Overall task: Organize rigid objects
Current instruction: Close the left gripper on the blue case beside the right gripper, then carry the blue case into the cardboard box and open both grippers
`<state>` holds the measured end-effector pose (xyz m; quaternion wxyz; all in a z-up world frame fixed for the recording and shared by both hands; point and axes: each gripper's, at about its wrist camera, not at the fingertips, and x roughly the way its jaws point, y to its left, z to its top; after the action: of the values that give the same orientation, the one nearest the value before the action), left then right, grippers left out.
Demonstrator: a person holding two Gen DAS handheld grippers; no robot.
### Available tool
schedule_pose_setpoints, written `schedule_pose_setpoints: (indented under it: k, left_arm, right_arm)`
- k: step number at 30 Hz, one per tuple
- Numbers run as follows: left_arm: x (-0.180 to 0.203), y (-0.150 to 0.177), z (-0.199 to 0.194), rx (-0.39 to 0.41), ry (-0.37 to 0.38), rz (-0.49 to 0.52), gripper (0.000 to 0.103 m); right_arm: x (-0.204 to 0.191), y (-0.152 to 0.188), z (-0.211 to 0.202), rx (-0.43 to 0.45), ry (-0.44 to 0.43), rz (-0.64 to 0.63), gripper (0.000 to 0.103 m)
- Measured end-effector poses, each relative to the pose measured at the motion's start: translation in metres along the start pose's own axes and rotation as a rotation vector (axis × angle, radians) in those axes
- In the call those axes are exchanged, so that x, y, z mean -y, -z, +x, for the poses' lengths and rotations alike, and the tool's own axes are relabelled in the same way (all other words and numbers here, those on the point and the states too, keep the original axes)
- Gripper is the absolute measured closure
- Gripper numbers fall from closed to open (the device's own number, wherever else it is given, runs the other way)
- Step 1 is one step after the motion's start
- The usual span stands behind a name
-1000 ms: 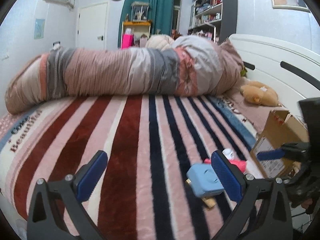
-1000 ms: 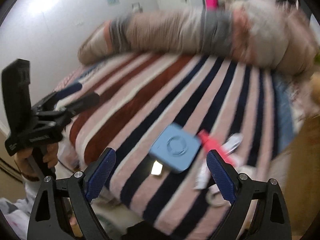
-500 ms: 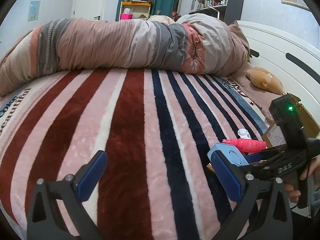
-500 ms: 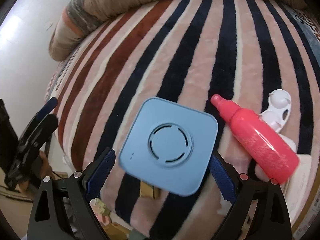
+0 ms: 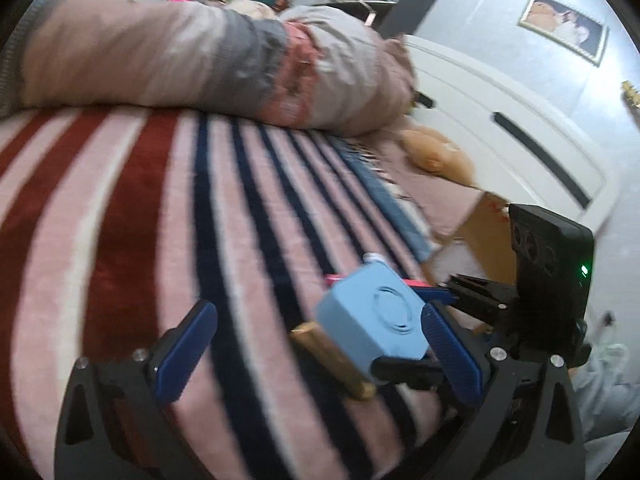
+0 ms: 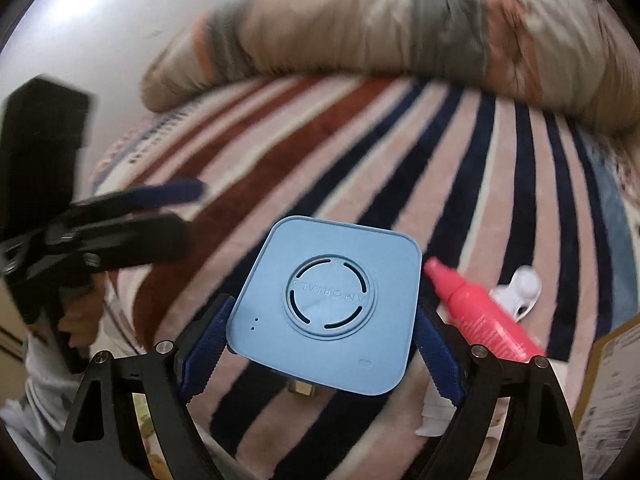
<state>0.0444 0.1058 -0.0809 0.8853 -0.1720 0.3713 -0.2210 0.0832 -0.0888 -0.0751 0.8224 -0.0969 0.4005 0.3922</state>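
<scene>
The striped plush blanket (image 6: 360,152) in pink, dark red and navy fills the middle of both views, with the long rolled quilt (image 5: 192,52) in beige, grey and rose lying across the upper part of the frame. The white headboard (image 5: 520,120) runs down the upper right of my left wrist view, and a brown cardboard box (image 5: 486,228) sits below it at the right edge of the blanket; in my right wrist view only its corner shows at the lower right.

My right gripper (image 6: 322,338) fills the bottom of its own view, its blue-padded fingers (image 6: 204,344) pressed against the two sides of the light blue square box with rounded corners and a round ringed emblem (image 6: 328,296), so it is clamped on that box, which sits at lower centre of the frame. My left gripper (image 5: 320,350) spans the bottom of its view with the fingers wide apart and nothing between them; the same blue box appears just inside its right finger, held by the other tool.

A pink plastic spray bottle (image 6: 476,312) lies on the blanket just right of the box, with a small white plastic piece (image 6: 520,290) beside it. A small gold-coloured block (image 5: 332,360) shows just below the box in the left view.
</scene>
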Motion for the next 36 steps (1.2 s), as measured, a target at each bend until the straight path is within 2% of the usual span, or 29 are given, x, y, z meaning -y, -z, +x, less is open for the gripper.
schedule_pose_setpoints:
  k: [5,7,11,16,18,20,25,29,36]
  left_arm:
    - [0.044,-0.012,-0.005,0.004,0.141,0.036,0.020]
    - [0.068,-0.018,-0.010,0.006,0.187,0.058,0.024]
    - [0.111,-0.030,-0.017,0.023,0.194,0.106,0.027]
    - [0.162,-0.045,-0.006,0.021,0.170,0.173,0.027]
    - [0.175,-0.051,0.003,0.010,0.199,0.173,0.027]
    - [0.186,-0.056,0.016,-0.022,0.234,0.166,0.020]
    - [0.201,-0.058,0.038,-0.076,0.266,0.138,0.010]
    - [0.205,-0.059,0.048,-0.103,0.259,0.123,0.009]
    - [0.215,-0.062,0.053,-0.100,0.246,0.137,0.009]
  right_arm:
    - [-0.018,-0.002,-0.050,0.146,-0.031,-0.100,0.018]
    - [-0.023,0.000,-0.072,0.207,-0.026,-0.139,0.018]
    - [-0.024,0.004,-0.116,0.320,0.032,-0.206,0.019]
    - [-0.005,0.012,-0.159,0.371,0.101,-0.195,0.019]
    - [0.003,0.019,-0.174,0.399,0.122,-0.195,0.019]
    - [0.014,0.025,-0.187,0.426,0.137,-0.192,0.019]
    - [0.032,0.037,-0.199,0.466,0.159,-0.199,0.020]
    - [0.040,0.043,-0.198,0.487,0.167,-0.198,0.020]
    - [0.048,0.049,-0.204,0.492,0.164,-0.181,0.020]
